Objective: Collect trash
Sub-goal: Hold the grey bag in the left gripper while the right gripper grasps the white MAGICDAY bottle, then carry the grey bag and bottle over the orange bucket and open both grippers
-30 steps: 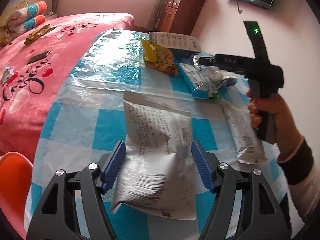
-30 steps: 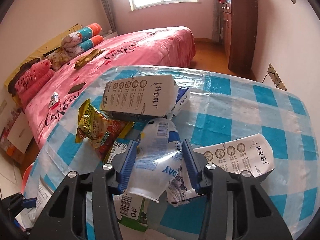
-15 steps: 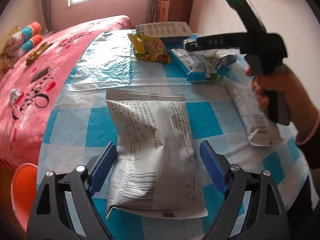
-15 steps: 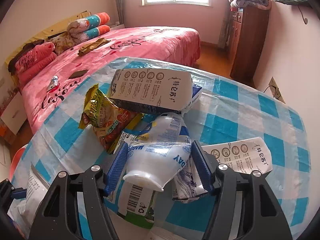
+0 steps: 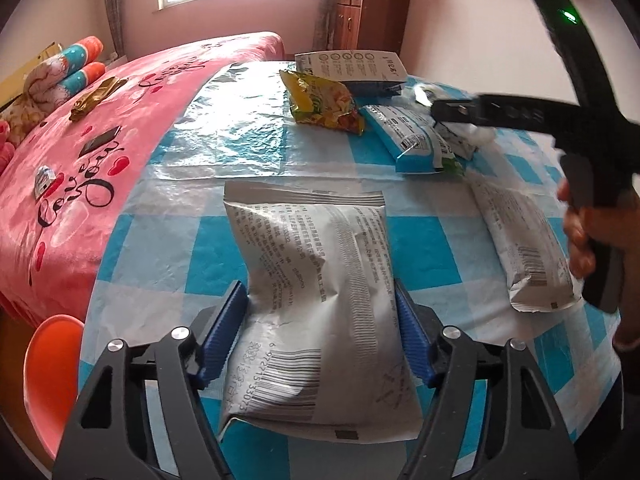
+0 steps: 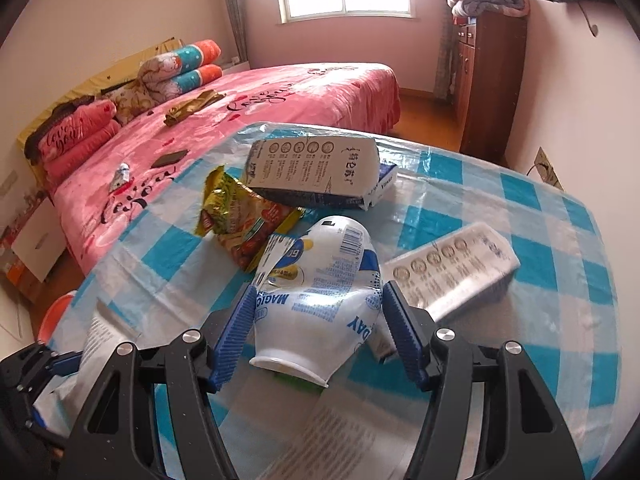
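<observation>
A white printed snack bag (image 5: pixel 320 280) lies on the blue-checked table (image 5: pixel 180 264). My left gripper (image 5: pixel 320 308) straddles its lower half, jaws closing, and both blue pads press into its pinched sides. My right gripper (image 6: pixel 318 308) is shut on a crumpled white and blue plastic cup (image 6: pixel 320 276), held on its side just above the table. In the left wrist view, the right gripper (image 5: pixel 440 110) reaches in from the right, held by a hand (image 5: pixel 588 240). A second white bag (image 5: pixel 524 248) lies under it.
A yellow snack wrapper (image 6: pixel 240 220), a white carton (image 6: pixel 316 168) and a flattened carton (image 6: pixel 452 268) lie beyond the cup. A blue and white packet (image 5: pixel 408 140) is mid-table. A pink bed (image 5: pixel 80 160) borders the table's left; an orange stool (image 5: pixel 44 368) stands below.
The left jaws spread wide around the white bag, then closed back onto it. The right gripper drew back from the pile with the cup, its jaws wider than a second ago.
</observation>
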Demonstrator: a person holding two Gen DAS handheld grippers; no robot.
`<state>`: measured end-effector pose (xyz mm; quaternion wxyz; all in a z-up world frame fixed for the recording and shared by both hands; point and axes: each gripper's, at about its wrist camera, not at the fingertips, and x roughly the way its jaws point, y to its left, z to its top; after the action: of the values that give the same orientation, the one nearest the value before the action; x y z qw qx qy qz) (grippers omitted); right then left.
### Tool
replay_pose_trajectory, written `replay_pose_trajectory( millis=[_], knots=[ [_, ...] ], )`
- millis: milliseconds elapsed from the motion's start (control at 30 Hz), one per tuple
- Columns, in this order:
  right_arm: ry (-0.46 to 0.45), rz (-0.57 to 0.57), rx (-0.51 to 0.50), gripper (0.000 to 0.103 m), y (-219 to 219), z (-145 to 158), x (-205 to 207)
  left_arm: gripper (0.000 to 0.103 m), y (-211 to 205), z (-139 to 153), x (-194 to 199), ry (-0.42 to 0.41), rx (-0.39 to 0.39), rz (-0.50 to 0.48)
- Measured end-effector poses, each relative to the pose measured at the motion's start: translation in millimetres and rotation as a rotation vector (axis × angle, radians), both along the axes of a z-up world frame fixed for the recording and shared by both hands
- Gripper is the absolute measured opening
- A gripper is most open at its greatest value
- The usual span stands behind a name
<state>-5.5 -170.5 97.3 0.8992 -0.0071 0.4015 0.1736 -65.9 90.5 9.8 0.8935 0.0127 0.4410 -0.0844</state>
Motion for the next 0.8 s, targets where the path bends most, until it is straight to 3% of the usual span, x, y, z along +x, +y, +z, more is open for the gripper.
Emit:
replay_pose_trajectory(
  millis=[300, 800],
  knots=[
    [0.023, -0.005, 0.101, 0.065, -5.8, 2.2, -47.6, 0.067, 16.4, 2.7, -9.7, 0.007, -0.107, 0.031],
    [0.071, 0.102, 0.242, 0.065, 29.4, 5.6, -95.9, 0.066, 51.9, 16.7, -35.3, -0.04, -0.195, 0.069]
  ],
)
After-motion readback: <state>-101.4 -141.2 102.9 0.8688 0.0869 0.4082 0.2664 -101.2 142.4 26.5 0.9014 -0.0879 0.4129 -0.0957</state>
